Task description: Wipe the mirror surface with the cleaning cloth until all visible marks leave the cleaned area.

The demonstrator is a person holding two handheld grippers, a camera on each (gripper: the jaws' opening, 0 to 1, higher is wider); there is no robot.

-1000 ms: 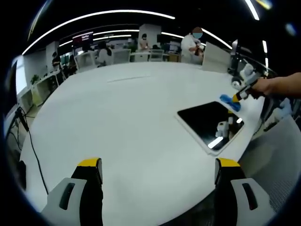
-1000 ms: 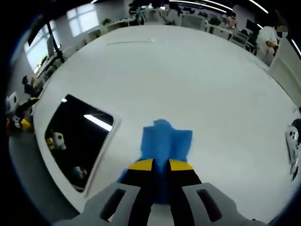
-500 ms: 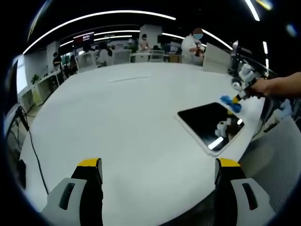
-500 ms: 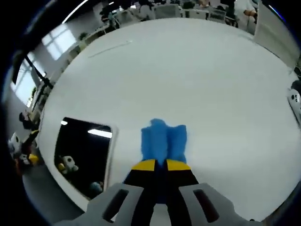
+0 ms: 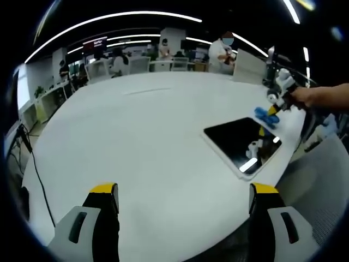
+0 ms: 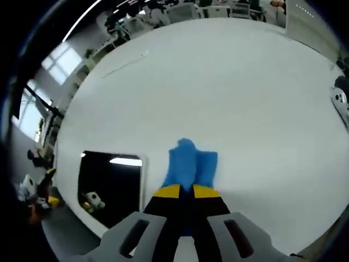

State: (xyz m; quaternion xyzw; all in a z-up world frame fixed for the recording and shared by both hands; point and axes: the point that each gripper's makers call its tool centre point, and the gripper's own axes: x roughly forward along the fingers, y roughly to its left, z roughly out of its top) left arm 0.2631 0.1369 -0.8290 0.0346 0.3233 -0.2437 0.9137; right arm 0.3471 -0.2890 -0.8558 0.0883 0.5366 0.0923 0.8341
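Where cloth hangs, mirror adjoins.

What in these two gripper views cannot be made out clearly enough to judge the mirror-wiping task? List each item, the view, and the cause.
- Marks on the mirror: left gripper view, too small, reflections cover the glass.
- Mirror's lower edge: right gripper view, cut off by the right gripper.
- Rear of the cleaning cloth: right gripper view, hidden between the shut jaws.
- Whether the cloth touches the table: unclear in both views.

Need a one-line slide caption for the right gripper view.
Right gripper clamps the blue cleaning cloth above the white table, beside the mirror.
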